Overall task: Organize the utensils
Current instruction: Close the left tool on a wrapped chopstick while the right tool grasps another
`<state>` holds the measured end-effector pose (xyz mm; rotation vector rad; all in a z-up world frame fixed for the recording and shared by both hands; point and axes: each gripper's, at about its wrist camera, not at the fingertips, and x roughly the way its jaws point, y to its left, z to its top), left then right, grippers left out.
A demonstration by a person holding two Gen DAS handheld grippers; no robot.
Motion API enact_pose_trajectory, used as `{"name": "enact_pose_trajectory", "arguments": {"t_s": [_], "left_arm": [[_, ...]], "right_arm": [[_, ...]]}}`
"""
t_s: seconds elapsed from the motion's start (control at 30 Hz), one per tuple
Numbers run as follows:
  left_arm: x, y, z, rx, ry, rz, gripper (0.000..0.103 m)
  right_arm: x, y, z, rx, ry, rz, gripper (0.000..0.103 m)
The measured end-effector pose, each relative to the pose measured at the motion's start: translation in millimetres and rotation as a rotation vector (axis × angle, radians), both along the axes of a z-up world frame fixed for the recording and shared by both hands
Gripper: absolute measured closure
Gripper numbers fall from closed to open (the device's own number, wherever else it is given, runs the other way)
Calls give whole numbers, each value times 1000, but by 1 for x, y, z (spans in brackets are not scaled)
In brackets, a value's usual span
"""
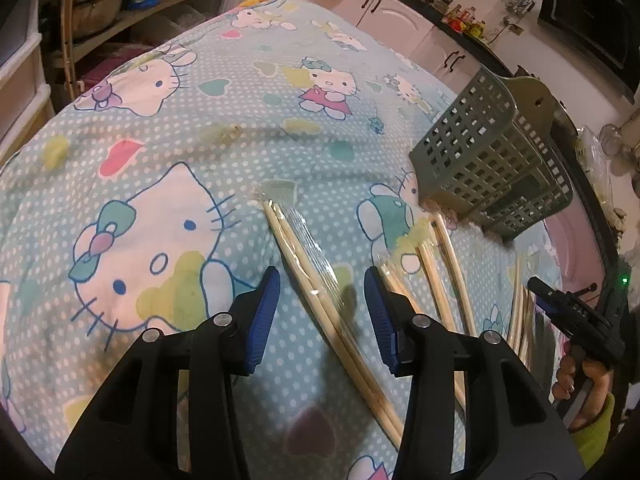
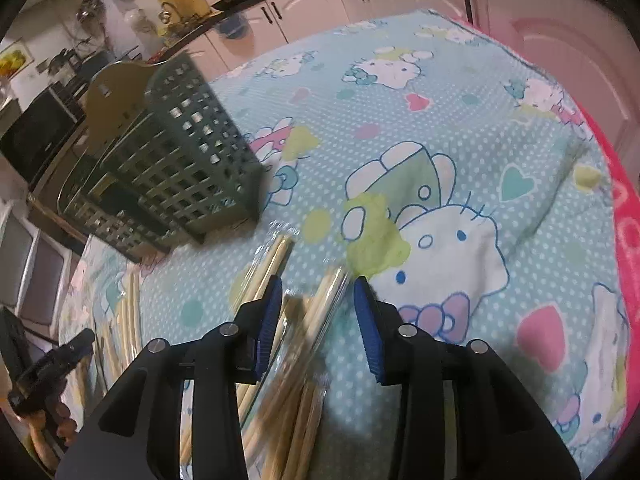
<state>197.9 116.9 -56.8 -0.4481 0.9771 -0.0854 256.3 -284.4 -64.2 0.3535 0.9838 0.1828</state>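
Left gripper (image 1: pixel 320 316) spread around wrapped chopsticks (image 1: pixel 308 264), right gripper (image 2: pixel 318 320) spread over another pair (image 2: pixel 316 316).

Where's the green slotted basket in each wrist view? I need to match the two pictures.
Left wrist view: the green slotted basket lies tipped over at the right, beyond the wrapped chopsticks.
Right wrist view: the basket is at the left, above and left of the gripper.
Shared landmark: the cartoon-cat tablecloth under everything, with wrapped chopstick pairs lying near the basket.
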Motion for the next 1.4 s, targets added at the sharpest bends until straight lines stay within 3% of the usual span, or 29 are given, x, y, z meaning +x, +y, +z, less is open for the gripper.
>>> {"name": "enact_pose_trajectory", "arguments": {"t_s": [0.23, 0.4, 0.67, 0.8, 1.17, 1.4], "left_arm": [[13, 5, -1, -11, 15, 11, 67], [22, 8, -1, -10, 28, 15, 68], [38, 18, -3, 7, 47, 42, 92], [40, 18, 2, 41, 32, 45, 97], [19, -11, 71, 118, -153, -41, 100], [7, -23, 112, 121, -255, -73, 101]], "right_arm": [[15, -11, -3, 14, 18, -14, 87], [19, -14, 0, 29, 17, -2, 93], [15, -13, 15, 26, -15, 22, 94], [10, -12, 24, 22, -37, 37, 95], [-10, -6, 60, 10, -126, 92, 96], [-27, 4, 87, 28, -200, 140, 96]]}}
